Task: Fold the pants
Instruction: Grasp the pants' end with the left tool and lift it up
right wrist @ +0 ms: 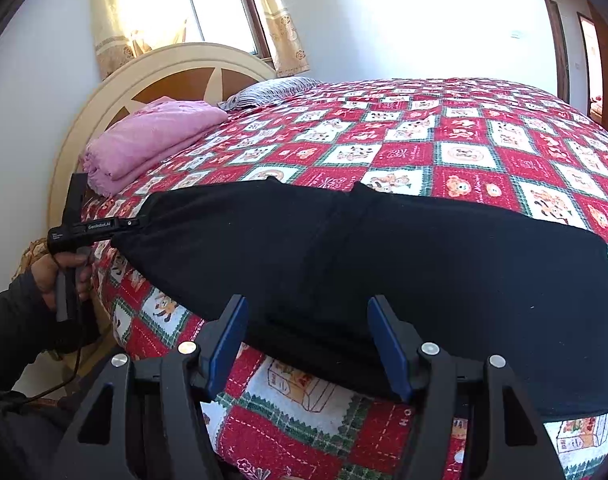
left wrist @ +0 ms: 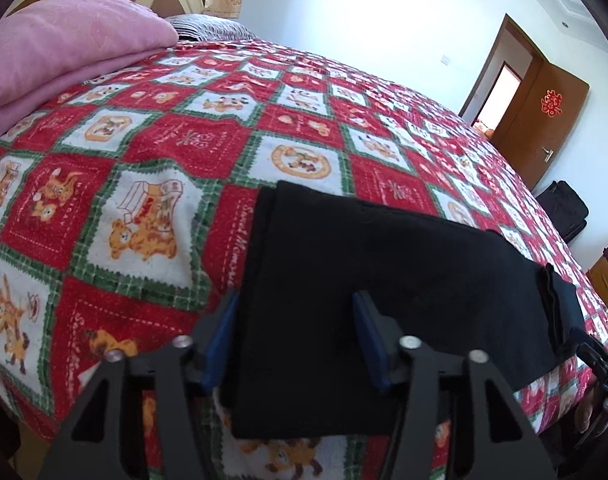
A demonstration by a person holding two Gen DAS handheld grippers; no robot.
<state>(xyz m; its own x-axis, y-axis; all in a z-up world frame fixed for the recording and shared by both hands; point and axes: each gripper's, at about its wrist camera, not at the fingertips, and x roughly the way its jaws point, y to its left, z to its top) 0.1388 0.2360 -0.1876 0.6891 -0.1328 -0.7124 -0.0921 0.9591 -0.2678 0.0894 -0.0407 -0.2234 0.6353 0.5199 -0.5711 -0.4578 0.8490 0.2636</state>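
Observation:
Black pants (left wrist: 383,280) lie folded lengthwise along the near edge of a bed with a red, white and green patterned cover (left wrist: 164,152). My left gripper (left wrist: 296,300) is open, its blue-padded jaws straddling one end of the pants. My right gripper (right wrist: 307,304) is open, its jaws straddling the near edge of the pants (right wrist: 363,260) towards the other end. The left gripper also shows in the right wrist view (right wrist: 132,224), at the far left end of the pants. Whether either gripper touches the cloth cannot be told.
A folded pink blanket (right wrist: 152,136) and a striped pillow (right wrist: 272,88) lie by the headboard (right wrist: 172,76). A brown door (left wrist: 539,124) stands open at the far right, with a black bag (left wrist: 563,208) on the floor beside the bed.

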